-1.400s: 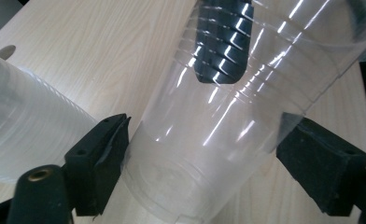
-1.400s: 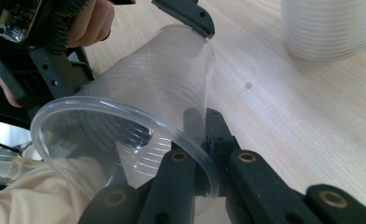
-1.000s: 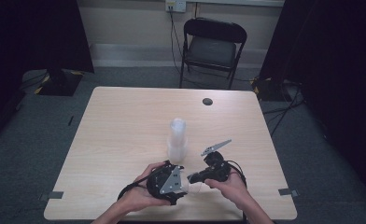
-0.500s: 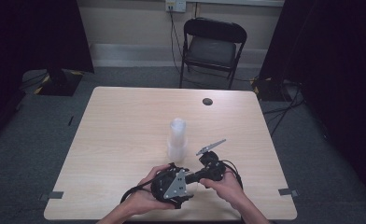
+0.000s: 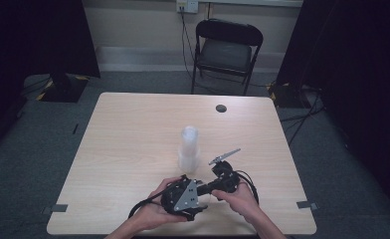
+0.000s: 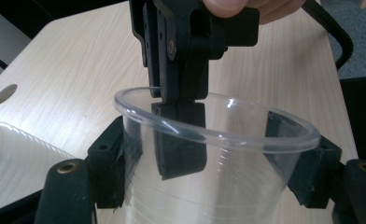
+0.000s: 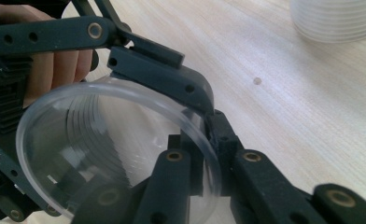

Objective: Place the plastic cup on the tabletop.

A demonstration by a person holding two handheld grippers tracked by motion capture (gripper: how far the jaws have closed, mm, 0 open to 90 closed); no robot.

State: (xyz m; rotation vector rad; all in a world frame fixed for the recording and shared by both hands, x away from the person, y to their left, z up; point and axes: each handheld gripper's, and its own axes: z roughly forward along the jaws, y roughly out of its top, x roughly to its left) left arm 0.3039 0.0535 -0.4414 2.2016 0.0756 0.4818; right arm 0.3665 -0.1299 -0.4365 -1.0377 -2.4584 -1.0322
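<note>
A single clear plastic cup [image 6: 218,154] lies on its side between my two grippers near the table's front edge. My left gripper [image 6: 209,172] has just been closing its jaws, and its pads [image 6: 109,168] now press the cup's walls from both sides. My right gripper [image 7: 204,144] is shut on the cup's rim [image 7: 125,93], one finger inside and one outside. In the high view the left gripper [image 5: 199,191] and the right gripper [image 5: 214,185] meet tip to tip. A stack of clear cups [image 5: 188,149] stands upright just beyond them, apart from both.
The wooden table [image 5: 133,129] has a dark round hole [image 5: 221,108] near its far edge. A black folding chair [image 5: 226,50] stands behind the table. Tape marks [image 5: 303,204] sit at the front corners. The stack's base [image 7: 335,18] is close to the right gripper.
The two grippers have drawn slightly closer together at the front of the table. The stack of cups has not moved.
</note>
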